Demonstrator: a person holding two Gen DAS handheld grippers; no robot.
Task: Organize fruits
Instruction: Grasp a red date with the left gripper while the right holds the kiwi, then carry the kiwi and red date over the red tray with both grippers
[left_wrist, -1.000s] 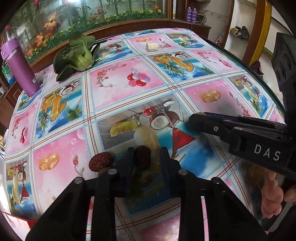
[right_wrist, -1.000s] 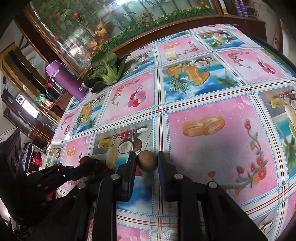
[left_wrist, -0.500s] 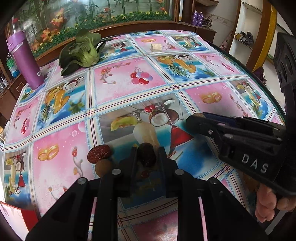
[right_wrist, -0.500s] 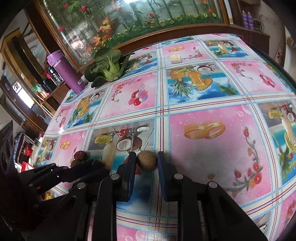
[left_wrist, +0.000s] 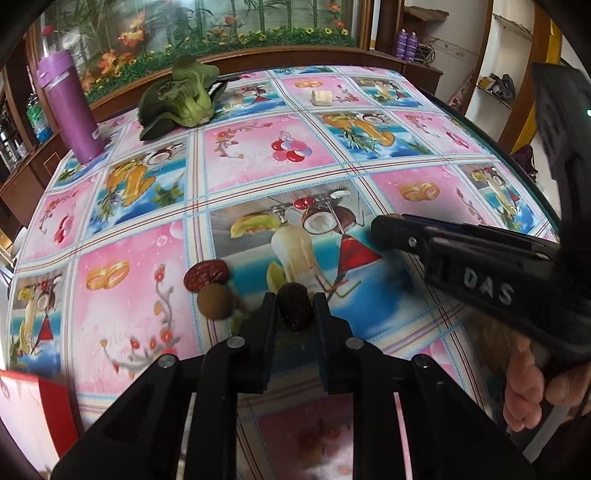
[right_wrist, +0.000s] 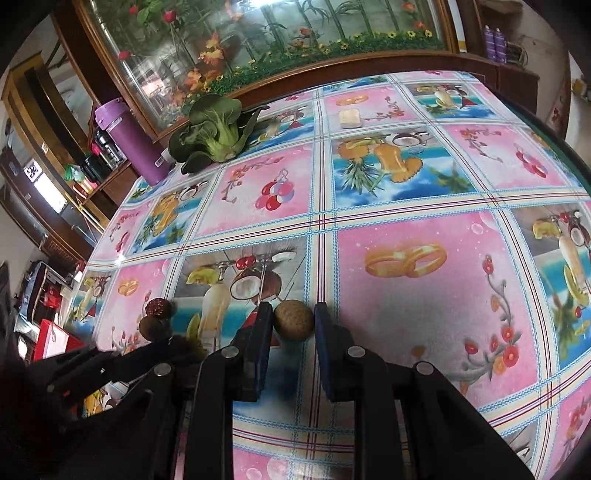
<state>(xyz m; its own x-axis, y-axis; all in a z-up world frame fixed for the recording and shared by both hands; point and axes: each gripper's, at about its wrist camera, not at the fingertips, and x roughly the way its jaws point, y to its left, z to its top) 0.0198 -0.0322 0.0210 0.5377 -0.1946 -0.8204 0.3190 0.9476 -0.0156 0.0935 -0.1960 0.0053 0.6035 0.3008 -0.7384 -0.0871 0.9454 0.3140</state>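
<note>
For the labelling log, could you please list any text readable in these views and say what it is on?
"DAS": white letters on the side of the right tongs, seen from the left wrist view.
White label on the purple bottle: too small to read.
Black-and-white square tag on the shelf: a code pattern, no legible words.

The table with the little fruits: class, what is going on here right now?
A person holds a gripper in each hand. The left gripper is shut on a dark red date; the right gripper is shut on a round brown longan. Another date and longan lie together on the tablecloth.
</note>
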